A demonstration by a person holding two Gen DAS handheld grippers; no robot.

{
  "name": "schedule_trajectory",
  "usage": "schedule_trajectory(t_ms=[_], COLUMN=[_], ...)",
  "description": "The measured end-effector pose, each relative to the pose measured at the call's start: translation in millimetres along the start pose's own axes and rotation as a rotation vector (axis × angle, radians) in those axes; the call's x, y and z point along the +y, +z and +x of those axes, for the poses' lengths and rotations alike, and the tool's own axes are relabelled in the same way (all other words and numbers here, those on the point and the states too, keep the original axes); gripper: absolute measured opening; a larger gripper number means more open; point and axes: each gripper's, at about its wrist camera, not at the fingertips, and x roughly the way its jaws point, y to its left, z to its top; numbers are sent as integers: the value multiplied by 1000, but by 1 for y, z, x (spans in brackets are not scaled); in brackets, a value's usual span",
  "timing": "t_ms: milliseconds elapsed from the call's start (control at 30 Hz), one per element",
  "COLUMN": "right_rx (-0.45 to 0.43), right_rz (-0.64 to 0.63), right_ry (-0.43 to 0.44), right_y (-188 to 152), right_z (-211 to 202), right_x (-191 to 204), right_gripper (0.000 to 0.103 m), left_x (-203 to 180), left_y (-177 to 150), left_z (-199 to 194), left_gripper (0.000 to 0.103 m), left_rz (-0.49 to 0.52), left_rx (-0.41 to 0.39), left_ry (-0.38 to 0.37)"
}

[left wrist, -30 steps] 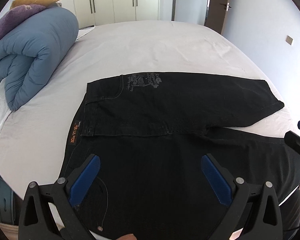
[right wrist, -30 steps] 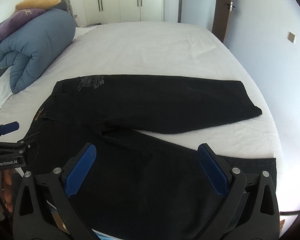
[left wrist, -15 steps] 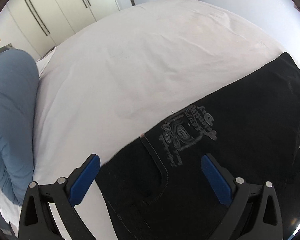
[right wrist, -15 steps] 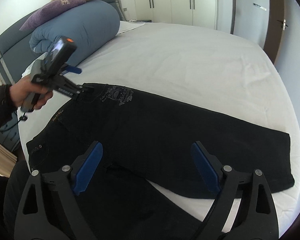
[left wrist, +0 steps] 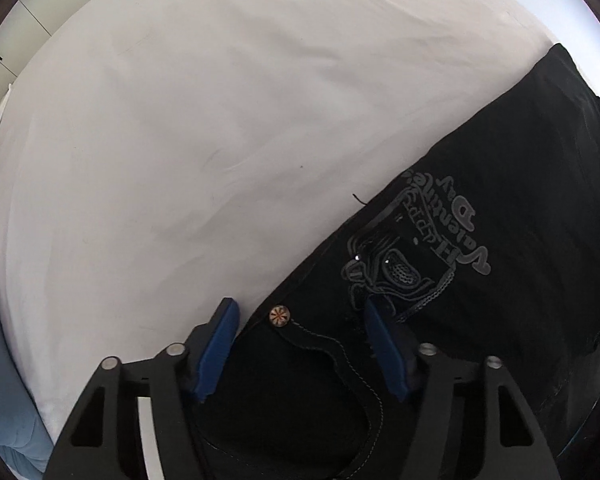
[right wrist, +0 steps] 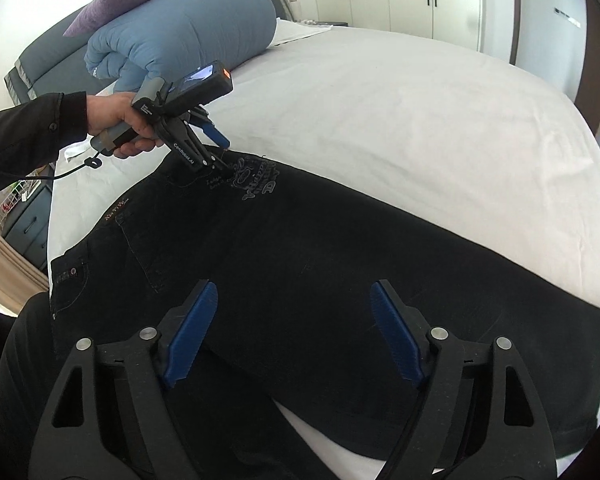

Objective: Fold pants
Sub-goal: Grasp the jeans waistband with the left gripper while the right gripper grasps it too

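The left gripper (left wrist: 300,320) sits at the lower centre of its own view, its 2 blue pads partly spread and straddling the far edge of the black pants (left wrist: 500,240) near the waist. A copper rivet (left wrist: 279,315) lies between the pads, beside a curved pocket seam. Whether the pads touch the cloth is hard to judge from here. In the right wrist view the same gripper (right wrist: 220,156), held in the person's left hand (right wrist: 116,120), tips down onto the pants (right wrist: 320,260) beside a grey printed design (right wrist: 258,178), upper left of the frame. The right gripper (right wrist: 294,312) hovers at the bottom of that frame, pads wide apart, holding nothing. The pants lie flat on a white bed (right wrist: 400,120). A rolled blue duvet (right wrist: 184,28) rests at the upper left.
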Motion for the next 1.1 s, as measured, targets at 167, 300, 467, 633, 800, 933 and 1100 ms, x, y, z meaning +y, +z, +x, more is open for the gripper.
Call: schedule_trajectory(t_ms=[167,300,467,633,800,933,1100], right_rx=[3,0,47,111,194,240,301], right_rz=[-1,-22,-110,-198,-366,-426,-423], right_ry=[14,44,29,61,46,13,-12], right_y=[17,36,73,106,119,128,139], right_z=[6,13,37,65,95,115,138], right_x=[-3,-10,-16,-12,13,20,8], right_gripper=[67,62,46,45,45,45,30], left_x=[-11,-25,-60,-83,-87,-90,-89], left_y=[-14,-36,-63,-82,-80,-80,-98], left_z=[-17,-41,-71,-96,-96,-92,-92], left_gripper=[23,15,11,11,10,10,10], left_rz=[4,0,43,99,114,120,123], left_rx=[-57,-155,-269,-357,-397,-410,-422], left_ry=[52,88,186,266,289,298,296])
